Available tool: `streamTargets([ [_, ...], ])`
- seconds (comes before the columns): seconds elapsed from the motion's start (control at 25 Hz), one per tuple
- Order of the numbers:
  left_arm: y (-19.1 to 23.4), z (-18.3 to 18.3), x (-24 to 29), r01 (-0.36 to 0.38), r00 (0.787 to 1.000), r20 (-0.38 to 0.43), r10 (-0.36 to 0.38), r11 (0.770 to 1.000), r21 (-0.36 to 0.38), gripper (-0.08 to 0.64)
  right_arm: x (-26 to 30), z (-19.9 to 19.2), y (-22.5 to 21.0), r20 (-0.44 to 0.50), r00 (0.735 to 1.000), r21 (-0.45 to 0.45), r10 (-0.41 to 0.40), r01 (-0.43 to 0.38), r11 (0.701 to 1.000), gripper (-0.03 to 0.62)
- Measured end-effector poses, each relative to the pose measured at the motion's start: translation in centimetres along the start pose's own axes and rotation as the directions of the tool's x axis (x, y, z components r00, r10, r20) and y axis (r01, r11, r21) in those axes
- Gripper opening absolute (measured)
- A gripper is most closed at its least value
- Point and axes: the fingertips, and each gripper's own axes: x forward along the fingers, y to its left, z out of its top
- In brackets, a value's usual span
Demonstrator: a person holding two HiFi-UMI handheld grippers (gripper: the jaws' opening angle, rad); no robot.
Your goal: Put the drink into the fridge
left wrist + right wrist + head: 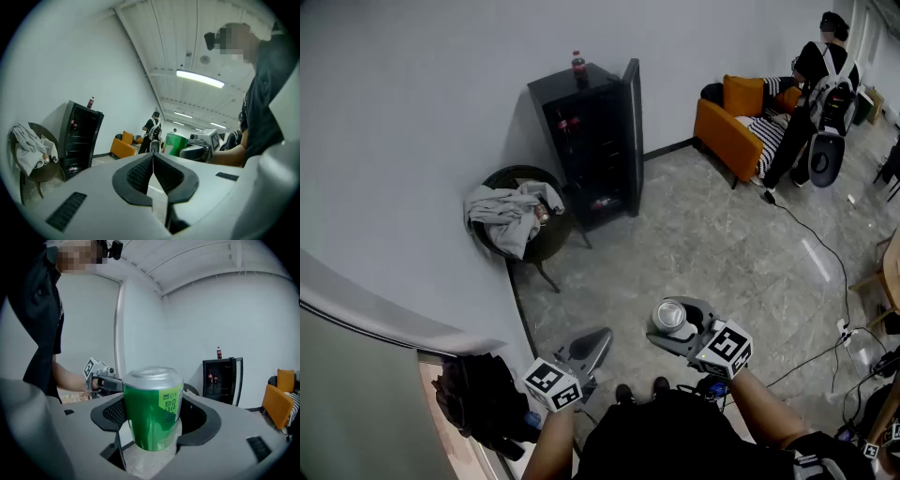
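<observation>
Carry step: right tongs (675,328) grip the green can (152,404) (upright), well short of the fridge (592,155); left tongs (152,161) closed, empty. Next: approach its apparently open door (632,131).

Green aluminium drink can (152,411) w/ silver top: upright, clamped betw. jaws of right gripper (157,427), carried in mid-air. Black mini fridge (592,141): upright against white wall, well apart from can; door swung open, bottles on upper shelf, one bottle standing on top.
</observation>
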Motion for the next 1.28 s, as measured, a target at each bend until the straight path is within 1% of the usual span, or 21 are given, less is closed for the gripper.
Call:
streamTargets([
  [0.16, 0.1, 0.2, 2.1, 0.010, 1.000, -0.029, -0.009, 0.999, 0.031, 0.012, -0.4, 0.0, -1.2, 0.016, 1.000, 0.013, -0.012, 0.012, 1.000, 0.332],
  [0.32, -0.9, 0.4, 3.4, 0.021, 0.999, -0.030, -0.020, 0.999, 0.042, 0.012, -1.2, -0.5, -1.8, 0.019, 1.000, 0.015, -0.001, 0.000, 1.000, 0.331],
  [0.52, -0.7, 0.1, 5.4, 0.016, 0.999, -0.044, -0.015, 1.000, 0.025, 0.012, -1.9, -0.4, -3.2, 0.041, 0.999, 0.013, 0.012, -0.013, 1.000, 0.331],
  [0.64, -1.3, 0.4, 6.9, 0.026, 0.999, -0.046, -0.025, 1.000, 0.016, 0.012, -2.9, -0.6, -4.0, 0.049, 0.999, 0.031, 0.014, -0.015, 0.999, 0.333],
  [0.76, -1.9, 0.5, 8.8, 0.035, 0.998, -0.047, -0.034, 0.999, 0.033, 0.012, -4.6, -1.0, -5.3, 0.060, 0.998, 0.038, -0.007, 0.004, 0.999, 0.332],
  [0.88, -2.2, -0.3, 9.7, 0.020, 0.998, -0.055, -0.017, 0.998, 0.056, 0.012, -6.0, -2.3, -6.3, 0.063, 0.997, 0.052, -0.040, 0.037, 0.998, 0.332],
  [1.08, -1.1, -0.7, 9.8, -0.017, 0.997, -0.069, 0.020, 0.999, 0.043, 0.012, -6.1, -3.0, -7.8, 0.045, 0.997, 0.063, -0.061, 0.058, 0.996, 0.333],
  [1.28, 2.0, -0.3, 10.2, -0.044, 0.996, -0.077, 0.045, 0.999, 0.017, 0.012, -4.1, -2.6, -10.6, 0.036, 0.997, 0.083, -0.065, 0.062, 0.995, 0.332],
])
